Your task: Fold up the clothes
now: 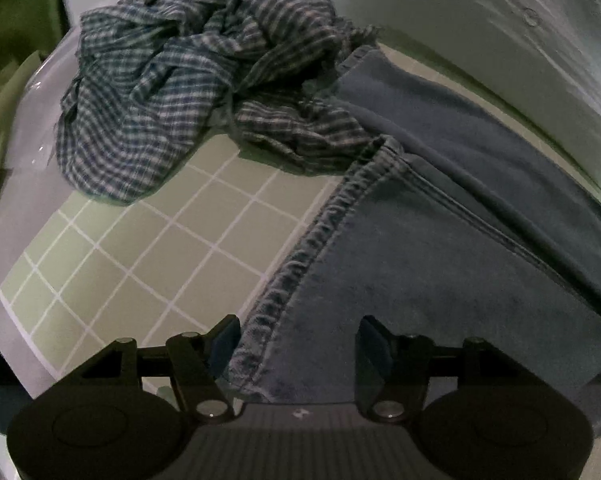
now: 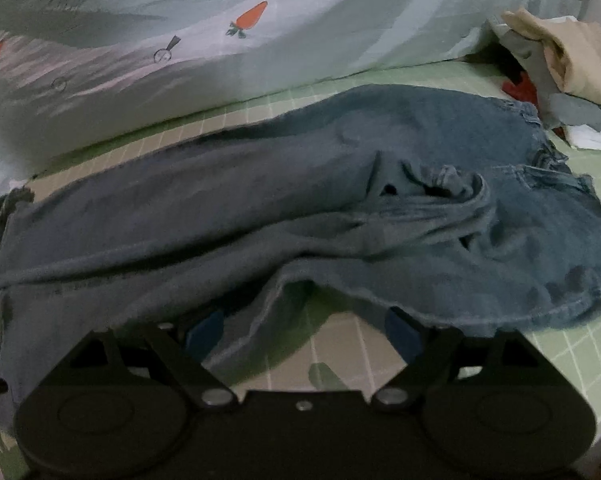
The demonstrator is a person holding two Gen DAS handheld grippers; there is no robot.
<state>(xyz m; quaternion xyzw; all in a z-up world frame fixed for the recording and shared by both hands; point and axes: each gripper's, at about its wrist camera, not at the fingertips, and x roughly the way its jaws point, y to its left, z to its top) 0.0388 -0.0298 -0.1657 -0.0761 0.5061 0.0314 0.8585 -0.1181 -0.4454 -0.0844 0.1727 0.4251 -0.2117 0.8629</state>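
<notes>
Lying stretched across the green checked bed sheet (image 1: pixel 148 240): a pair of blue jeans (image 2: pixel 300 200), legs running toward the left in the right wrist view, waistband end toward the right, bunched and wrinkled around the crotch.

Hovering low over one leg's hem end (image 1: pixel 300 280), fingers spread wide: the left hand-held gripper (image 1: pixel 296 344). Gripping nothing; hem seam passing just inside the left finger (image 1: pixel 224 340), denim spanning the gap between both pads.

Sitting at the near edge of the jeans, likewise spread apart: the right hand-held gripper (image 2: pixel 304 332). Denim edge draping over and partly covering both blue pads (image 2: pixel 204 332), a fold of the fabric rising between them with bare sheet showing below. Not pinching anything, as far as visible.

Piling up crumpled beyond the hem, toward the far left of the bed in the left wrist view and touching the jeans leg: a blue-and-white plaid shirt (image 1: pixel 188 72).

Running along the far edge of the bed, behind the jeans: a pale quilt with carrot prints (image 2: pixel 180 40).

Heaping at the far right corner, just beside the waistband: mixed clothes in beige, grey, red and white (image 2: pixel 560 80).
</notes>
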